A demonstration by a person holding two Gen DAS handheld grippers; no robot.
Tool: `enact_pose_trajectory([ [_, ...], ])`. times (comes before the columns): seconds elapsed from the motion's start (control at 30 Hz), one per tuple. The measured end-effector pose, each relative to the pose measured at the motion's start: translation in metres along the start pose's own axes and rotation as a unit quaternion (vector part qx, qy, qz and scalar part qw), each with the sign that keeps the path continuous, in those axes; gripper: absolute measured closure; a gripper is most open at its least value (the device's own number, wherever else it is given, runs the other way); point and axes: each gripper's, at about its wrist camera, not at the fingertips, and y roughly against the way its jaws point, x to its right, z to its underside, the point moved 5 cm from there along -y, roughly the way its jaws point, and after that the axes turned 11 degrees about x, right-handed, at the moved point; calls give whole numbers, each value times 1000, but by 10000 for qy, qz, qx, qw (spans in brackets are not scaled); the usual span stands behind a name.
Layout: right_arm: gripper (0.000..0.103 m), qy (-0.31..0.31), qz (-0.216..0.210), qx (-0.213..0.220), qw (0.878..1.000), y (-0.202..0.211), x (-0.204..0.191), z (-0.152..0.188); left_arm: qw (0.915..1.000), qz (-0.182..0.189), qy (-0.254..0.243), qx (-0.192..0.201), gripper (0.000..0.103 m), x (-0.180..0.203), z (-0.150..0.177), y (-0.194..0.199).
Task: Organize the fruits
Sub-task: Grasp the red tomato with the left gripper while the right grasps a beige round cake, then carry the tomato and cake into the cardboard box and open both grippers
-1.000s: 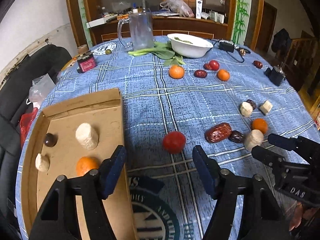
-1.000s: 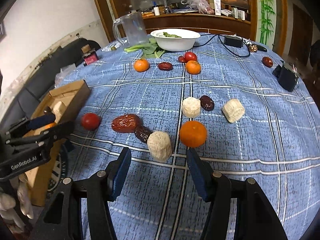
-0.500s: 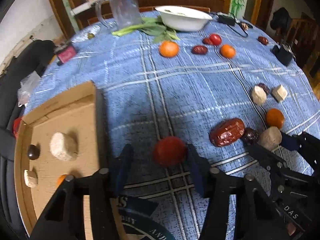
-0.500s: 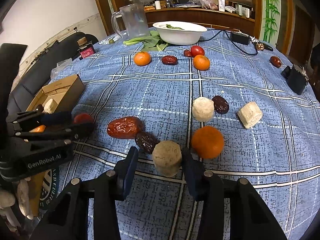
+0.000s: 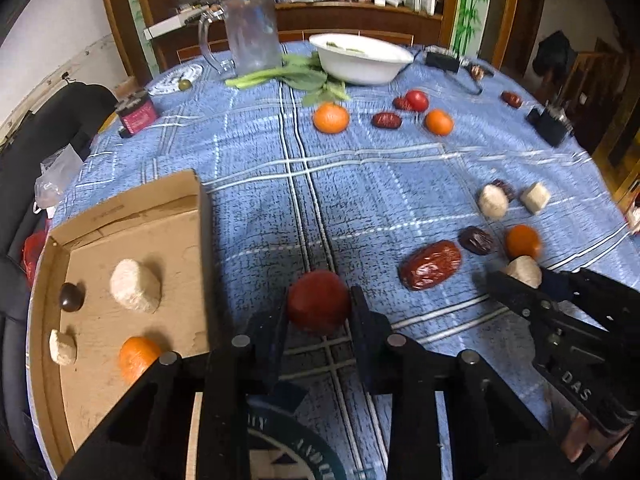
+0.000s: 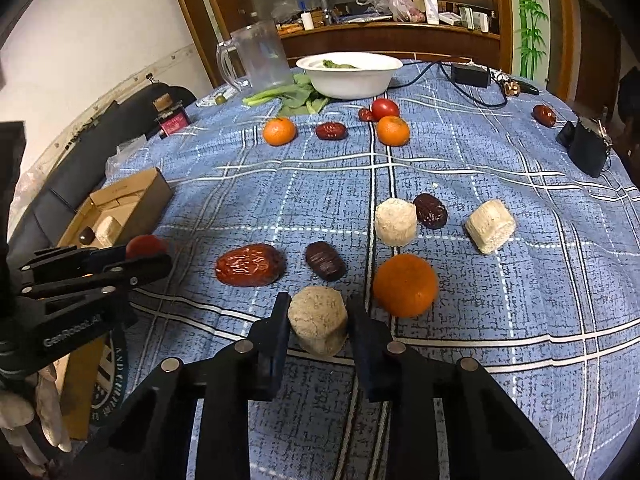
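Observation:
A red tomato (image 5: 318,298) lies on the blue checked tablecloth, between the jaws of my left gripper (image 5: 319,305). Those jaws are closing, and both pads touch the tomato's sides. My right gripper (image 6: 319,314) is shut on a beige cylindrical piece (image 6: 318,322) that rests on the cloth. In the right wrist view the left gripper (image 6: 140,254) shows at the left with the tomato (image 6: 146,244). A cardboard box (image 5: 120,212) at the left holds a beige piece (image 5: 134,286), a dark round fruit (image 5: 72,297), an orange (image 5: 138,356) and a small beige piece.
Near the right gripper lie a big red date (image 6: 250,266), a dark date (image 6: 325,261), an orange (image 6: 405,285) and two more beige pieces (image 6: 395,222). Further back are oranges, dates, a tomato, a white bowl (image 6: 348,76), greens and a plastic jug (image 6: 260,56). A black device (image 6: 586,146) sits far right.
Both grippers came forward and down and closed: the left around the tomato, the right around the beige piece. The fruits on the cloth have not moved.

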Motion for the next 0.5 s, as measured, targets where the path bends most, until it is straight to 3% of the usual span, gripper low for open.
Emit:
enact_pose_trajectory([
  [0.27, 73, -12, -247, 266, 9993, 35, -20, -5, 9967, 91, 591, 542, 75, -23, 9, 65],
  [0.5, 73, 256, -678, 470, 9963, 67, -77, -5, 9886, -323, 1086, 994, 75, -77, 29, 120],
])
